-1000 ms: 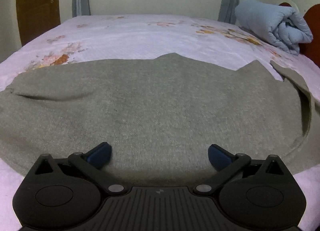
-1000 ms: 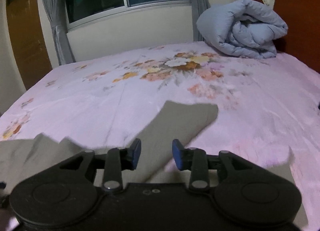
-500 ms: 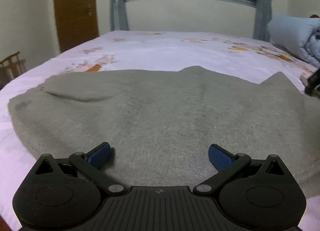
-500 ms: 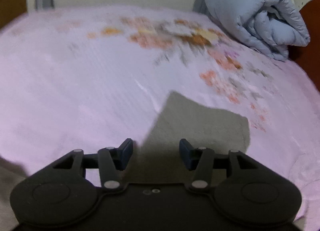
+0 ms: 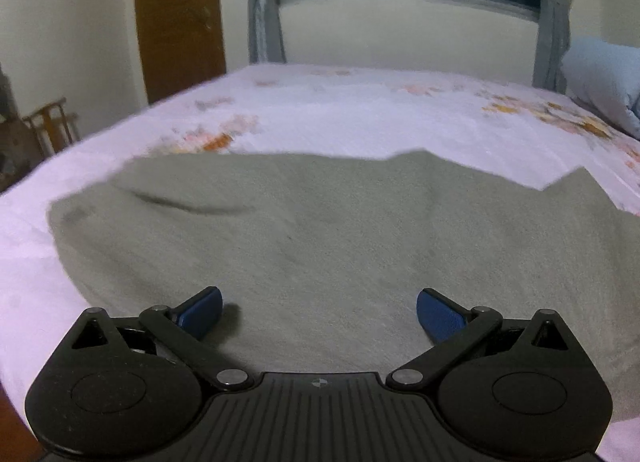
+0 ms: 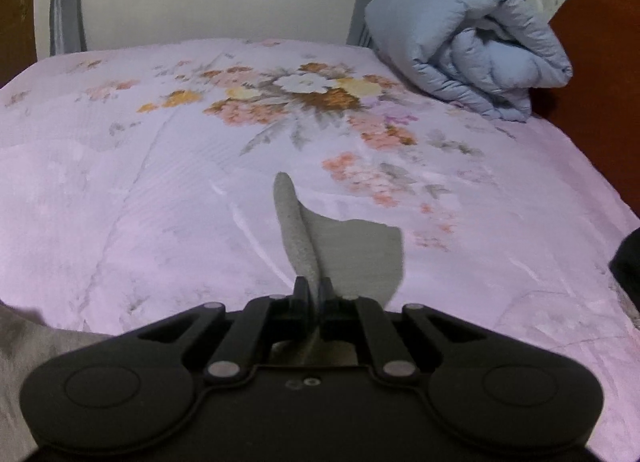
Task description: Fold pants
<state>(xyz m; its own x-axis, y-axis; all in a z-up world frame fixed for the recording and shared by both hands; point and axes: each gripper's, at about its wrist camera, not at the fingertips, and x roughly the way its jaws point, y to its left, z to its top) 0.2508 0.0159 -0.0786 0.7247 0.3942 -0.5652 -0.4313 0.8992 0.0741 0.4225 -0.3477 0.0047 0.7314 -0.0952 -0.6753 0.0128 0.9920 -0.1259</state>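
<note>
While pants (image 5: 340, 238) lie spread flat across near part of bed (image 5: 360, 114), left tongs (image 5: 319, 312) gape wide just above grey cloth, blue pads clear of it. Right tongs (image 6: 314, 294) clenched on pants edge (image 6: 296, 230); pinched fold rises forward between fingers, rest of leg flat right of it.

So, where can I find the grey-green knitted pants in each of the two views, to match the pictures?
Left wrist view: the grey-green knitted pants are spread across the middle and lower picture, under the open left hand-held gripper.
Right wrist view: only one end shows, low centre, pinched in the shut right hand-held gripper.
Shared landmark: the rolled light-blue quilt, on the right in both.
</note>
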